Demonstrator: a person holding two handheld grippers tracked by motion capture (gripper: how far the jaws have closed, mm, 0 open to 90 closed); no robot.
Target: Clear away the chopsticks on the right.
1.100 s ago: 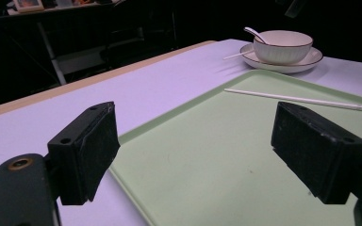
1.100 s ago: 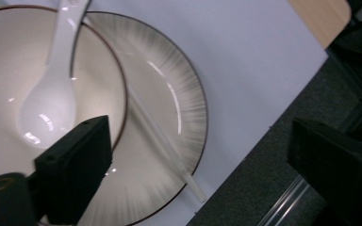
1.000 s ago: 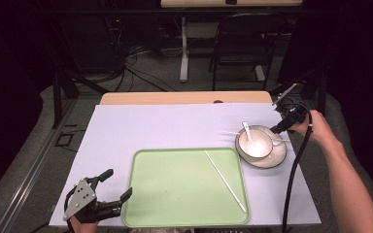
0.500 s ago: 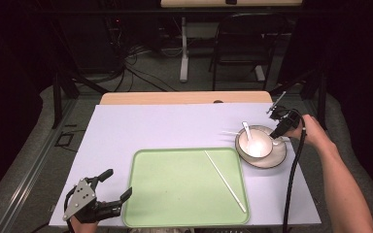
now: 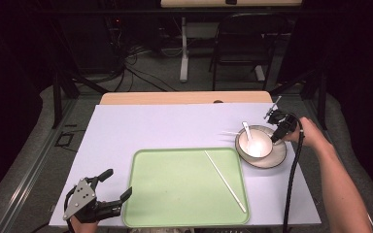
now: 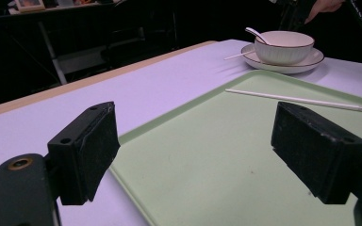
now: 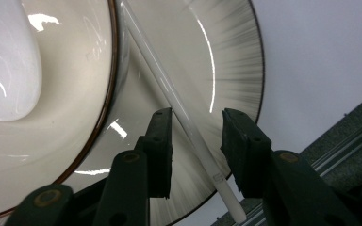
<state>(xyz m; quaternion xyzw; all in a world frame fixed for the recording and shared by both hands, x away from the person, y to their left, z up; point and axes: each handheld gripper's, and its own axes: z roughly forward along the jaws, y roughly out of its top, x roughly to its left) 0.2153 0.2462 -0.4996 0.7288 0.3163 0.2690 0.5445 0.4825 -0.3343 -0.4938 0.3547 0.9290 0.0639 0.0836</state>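
A: White and slim, that chopstick (image 7: pixel 179 110) lies slanted across the plate (image 7: pixel 226 70) rim beside the bowl (image 7: pixel 75 94), near the table's (image 5: pixel 175 126) right edge.

B: Right gripper (image 7: pixel 195 141) has dropped to it since a second ago, jaws just closing, straddling the stick, pads not yet pressing. Left gripper (image 6: pixel 193 146) unmoved, spread wide over the tray's (image 6: pixel 207 155) near-left corner.
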